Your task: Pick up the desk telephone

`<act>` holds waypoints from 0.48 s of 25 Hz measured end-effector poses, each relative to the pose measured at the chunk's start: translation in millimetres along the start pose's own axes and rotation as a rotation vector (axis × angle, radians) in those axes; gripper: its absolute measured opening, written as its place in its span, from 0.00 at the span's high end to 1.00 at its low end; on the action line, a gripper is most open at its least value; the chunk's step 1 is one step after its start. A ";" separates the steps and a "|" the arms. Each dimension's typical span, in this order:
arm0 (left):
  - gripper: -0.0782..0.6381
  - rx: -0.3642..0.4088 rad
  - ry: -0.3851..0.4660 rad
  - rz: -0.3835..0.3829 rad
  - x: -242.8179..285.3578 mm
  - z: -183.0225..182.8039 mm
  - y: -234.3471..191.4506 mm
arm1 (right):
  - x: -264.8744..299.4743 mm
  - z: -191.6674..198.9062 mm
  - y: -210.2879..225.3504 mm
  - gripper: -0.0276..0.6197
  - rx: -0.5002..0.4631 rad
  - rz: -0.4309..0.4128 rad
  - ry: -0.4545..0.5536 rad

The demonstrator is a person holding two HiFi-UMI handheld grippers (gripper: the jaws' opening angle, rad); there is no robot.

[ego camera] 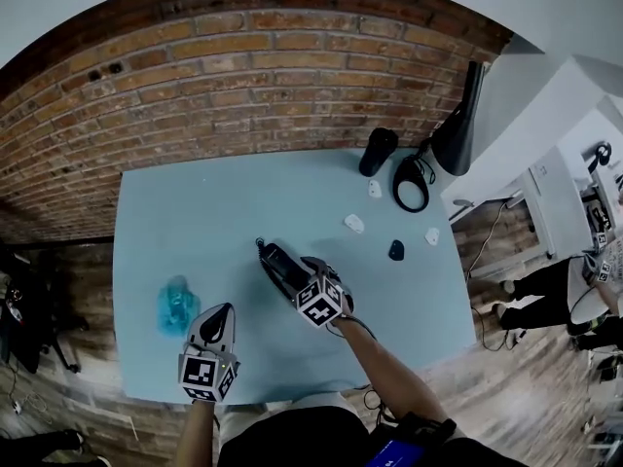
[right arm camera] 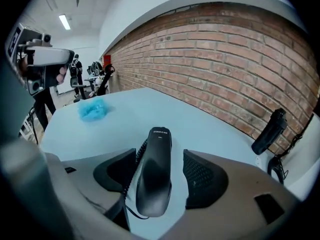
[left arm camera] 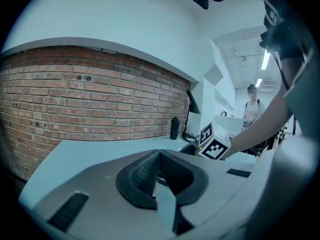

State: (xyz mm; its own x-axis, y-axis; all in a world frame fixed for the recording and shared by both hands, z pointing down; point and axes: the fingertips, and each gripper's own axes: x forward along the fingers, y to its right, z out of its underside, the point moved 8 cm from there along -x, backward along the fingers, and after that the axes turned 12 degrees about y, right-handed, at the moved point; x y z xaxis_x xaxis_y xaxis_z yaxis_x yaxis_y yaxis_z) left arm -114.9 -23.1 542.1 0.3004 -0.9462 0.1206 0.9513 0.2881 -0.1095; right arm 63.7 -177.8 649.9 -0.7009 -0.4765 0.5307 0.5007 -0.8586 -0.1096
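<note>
**Q:** Entry one: state of your right gripper (right arm camera: pixel 159 154)?

**A:** Jaws spread wide. The black telephone handset (right arm camera: pixel 154 184) lies lengthwise in the gap between my two pads, and neither pad presses on it. The gripper is tilted down toward the bench (ego camera: pixel 243 202).

**Q:** Where exactly does the handset sit?

**A:** Flat on the pale blue bench, toward the front and near the middle in my head view, with its long axis along the line my jaws point. Its coiled cord (right arm camera: pixel 133 172) runs down its left side, next to my left-hand pad.

**Q:** And the left gripper (left arm camera: pixel 160 153)?

**A:** Jaws pressed together at the tips, nothing pinched. It hangs low over the bench near the front edge, left of the right gripper and apart from the handset.

**Q:** Other items noted?

**A:** A crumpled blue thing (ego camera: pixel 177 307) lies on the bench just beside the left gripper. At the far side, well apart, are a black bottle (ego camera: pixel 378 152), a looped black cable (ego camera: pixel 411 183) and a few small white pieces (ego camera: pixel 353 224). A brick wall (ego camera: pixel 243 76) stands behind the bench.
</note>
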 end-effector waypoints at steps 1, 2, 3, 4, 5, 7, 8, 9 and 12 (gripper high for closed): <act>0.89 -0.003 -0.008 0.001 -0.7 1.5 1.0 | 1.1 4.3 1.1 0.51 0.003 0.001 -0.014; 0.89 -0.002 -0.013 0.001 -1.1 2.5 1.6 | 2.3 8.6 1.5 0.51 0.008 -0.003 -0.029; 0.89 -0.001 -0.013 0.001 -1.3 3.0 1.5 | 3.8 12.4 1.3 0.51 0.012 -0.008 -0.043; 0.89 -0.002 -0.014 0.000 -1.5 3.4 1.0 | 5.7 15.6 0.8 0.51 0.013 -0.011 -0.057; 0.89 -0.004 -0.016 0.000 -1.8 3.9 0.3 | 7.8 18.1 0.3 0.51 0.010 -0.012 -0.068; 0.89 -0.005 -0.022 0.006 -1.9 4.6 -0.2 | 11.8 21.9 0.6 0.51 0.003 -0.010 -0.083; 0.89 -0.002 -0.020 0.010 -1.6 4.1 0.0 | 13.7 23.1 1.2 0.51 0.002 -0.008 -0.088; 0.89 0.001 -0.021 0.014 -1.8 4.1 0.2 | 15.7 23.9 1.8 0.51 0.005 -0.009 -0.092; 0.89 -0.006 -0.054 0.018 -4.8 9.5 0.0 | 23.0 25.5 1.4 0.51 0.023 -0.022 -0.103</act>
State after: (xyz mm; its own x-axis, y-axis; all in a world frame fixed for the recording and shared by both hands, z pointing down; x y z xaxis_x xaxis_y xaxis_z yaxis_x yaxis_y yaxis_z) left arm -115.8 -17.1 550.9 0.3210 -0.9314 0.1715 0.9453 0.3040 -0.1184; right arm 61.3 -185.2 683.4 -0.6567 -0.4348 0.6162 0.4982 -0.8635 -0.0785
